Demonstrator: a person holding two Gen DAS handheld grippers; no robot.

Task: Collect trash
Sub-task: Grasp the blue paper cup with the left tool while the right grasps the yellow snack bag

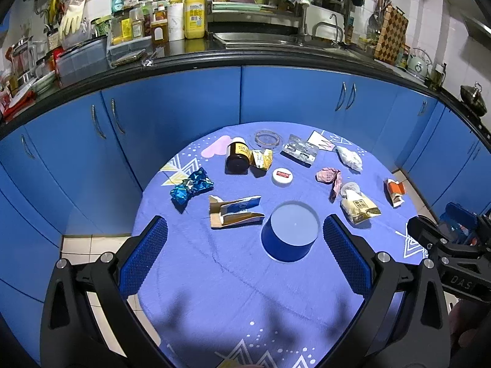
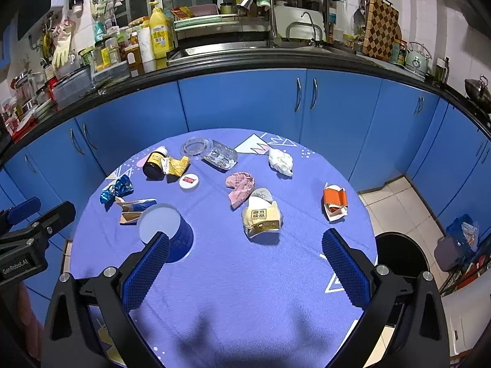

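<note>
A round worktop [image 1: 233, 291] with a blue patterned cloth stands before blue cabinets [image 1: 184, 104], and a black bin [image 2: 402, 254] sits on the floor just beside its right edge. The left hand-held gripper [image 1: 245, 245] hovers over the near side of the worktop, released, with nothing between its blue fingers [image 1: 144, 257]; the right hand-held gripper [image 2: 245, 257] is also spread wide and holds nothing. An upturned blue cup [image 1: 290, 233] stands between the left fingers' tips, apart from both. The trash lies scattered on the far half: a torn carton [image 1: 234, 211] just left of the cup, a cream snack bag [image 1: 359, 207] to its right, a brown bottle [image 1: 237, 158] on its side touching a yellow wrapper [image 1: 262, 159], a blister pack [image 1: 299, 151], a blue foil wrapper [image 1: 191, 188], a white tissue [image 1: 349, 158], a pink wrapper [image 1: 330, 178], an orange box [image 1: 394, 191] near the right edge, and a white lid [image 1: 282, 177] in the middle.
</note>
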